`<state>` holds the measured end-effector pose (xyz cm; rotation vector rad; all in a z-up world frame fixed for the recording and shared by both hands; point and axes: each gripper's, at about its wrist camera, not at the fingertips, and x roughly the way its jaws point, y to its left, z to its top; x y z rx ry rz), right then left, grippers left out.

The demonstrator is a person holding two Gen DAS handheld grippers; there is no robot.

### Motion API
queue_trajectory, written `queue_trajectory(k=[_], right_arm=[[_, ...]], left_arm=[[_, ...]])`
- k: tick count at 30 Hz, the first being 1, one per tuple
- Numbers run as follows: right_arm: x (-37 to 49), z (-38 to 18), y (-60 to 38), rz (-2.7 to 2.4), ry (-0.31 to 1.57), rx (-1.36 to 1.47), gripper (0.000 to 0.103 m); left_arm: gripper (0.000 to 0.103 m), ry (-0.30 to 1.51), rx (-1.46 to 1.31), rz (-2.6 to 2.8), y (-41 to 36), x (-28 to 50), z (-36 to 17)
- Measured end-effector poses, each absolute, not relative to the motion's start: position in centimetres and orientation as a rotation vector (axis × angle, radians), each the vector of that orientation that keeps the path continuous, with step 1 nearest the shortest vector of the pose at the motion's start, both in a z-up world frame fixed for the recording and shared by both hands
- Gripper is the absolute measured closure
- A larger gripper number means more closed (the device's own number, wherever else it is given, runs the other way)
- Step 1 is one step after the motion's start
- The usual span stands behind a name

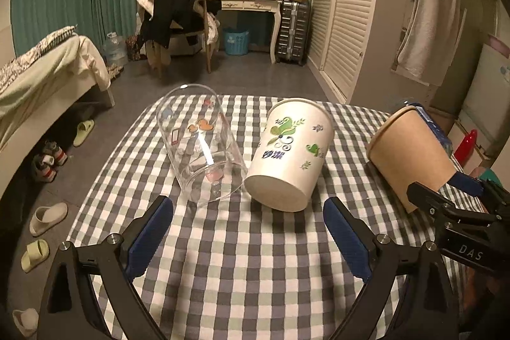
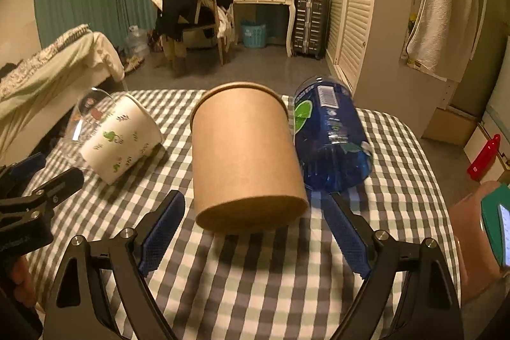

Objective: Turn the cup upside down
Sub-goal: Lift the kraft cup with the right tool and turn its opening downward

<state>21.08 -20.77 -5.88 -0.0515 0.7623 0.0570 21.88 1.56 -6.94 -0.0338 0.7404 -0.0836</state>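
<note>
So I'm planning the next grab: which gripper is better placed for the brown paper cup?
The right gripper. The brown paper cup lies directly ahead of its open fingers, base toward it. The left gripper, also open, faces the gap between the glass and the white cup.

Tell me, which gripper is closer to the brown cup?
Right. The right gripper is open with the brown cup just past its fingertips. The left gripper is off to the side, facing the glass and the white cup.
</note>
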Motion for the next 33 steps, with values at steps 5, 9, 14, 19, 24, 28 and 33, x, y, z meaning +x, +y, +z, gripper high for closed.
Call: queue_trajectory(k=[5,9,14,19,24,28,33], right_arm=[[21.9,-6.1,-19.8,0.056,0.769,-0.063,0.015],[21.5,-5.9,-19.5,0.061,0.764,-0.059,0.027],[19.6,-5.2,-18.9,0.057,0.753,-0.08,0.027],[16.9,-2.7,-18.5,0.078,0.756,-0.14,0.027],[14.3,0.2,-17.2,0.144,0.857,-0.312,0.027],[12.1,1.3,-15.6,0.197,1.007,-0.564,0.027],[12.8,0.3,-13.6,0.246,1.236,-0.746,0.027]], left_arm=[[0.005,0.748,-0.039,-0.081,2.0,22.2,-7.2],[0.005,0.754,-0.042,-0.082,2.4,21.9,-7.3],[0.005,0.748,-0.048,-0.094,2.7,20.8,-6.8],[0.005,0.724,-0.057,-0.124,2.9,19.0,-5.5],[0.005,0.709,-0.061,-0.15,3.2,17.3,-4.7],[0.005,0.715,-0.068,-0.164,3.6,16.7,-4.9],[0.005,0.728,-0.087,-0.163,4.3,16.9,-5.1]])
